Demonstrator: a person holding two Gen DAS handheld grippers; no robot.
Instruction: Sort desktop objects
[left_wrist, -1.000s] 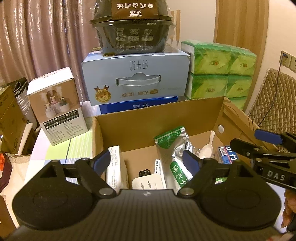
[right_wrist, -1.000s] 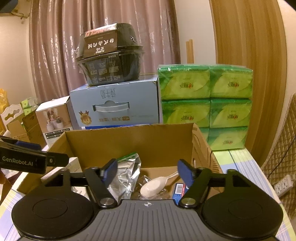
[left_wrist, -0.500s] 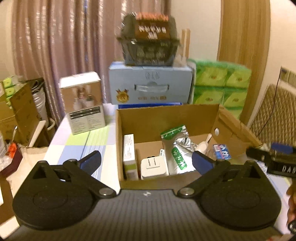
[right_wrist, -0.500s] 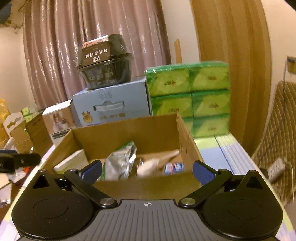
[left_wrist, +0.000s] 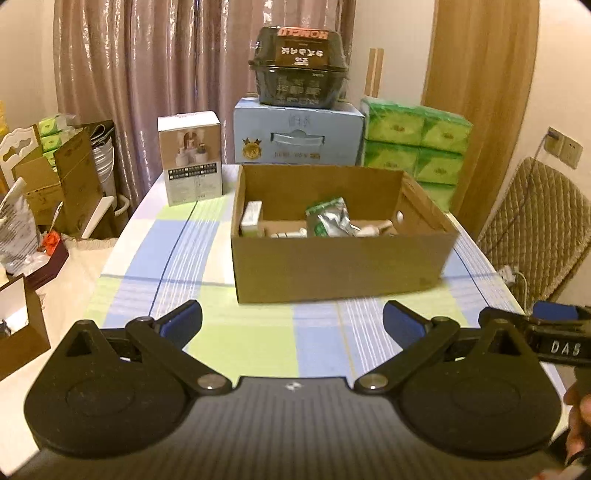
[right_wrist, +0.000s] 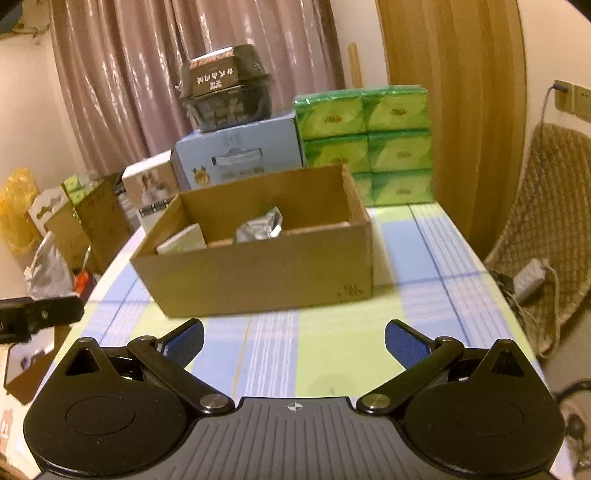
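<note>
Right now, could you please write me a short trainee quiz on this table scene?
1. True or false: both the left hand-held gripper and the right hand-held gripper are open and hold nothing.
2. What stands on the light blue carton? A) the dark lidded bowl B) a kettle C) a lamp
3. Fill in: the silver and green pouch lies inside the ______.

Key: 1 true; 2 A; 3 cardboard box.
</note>
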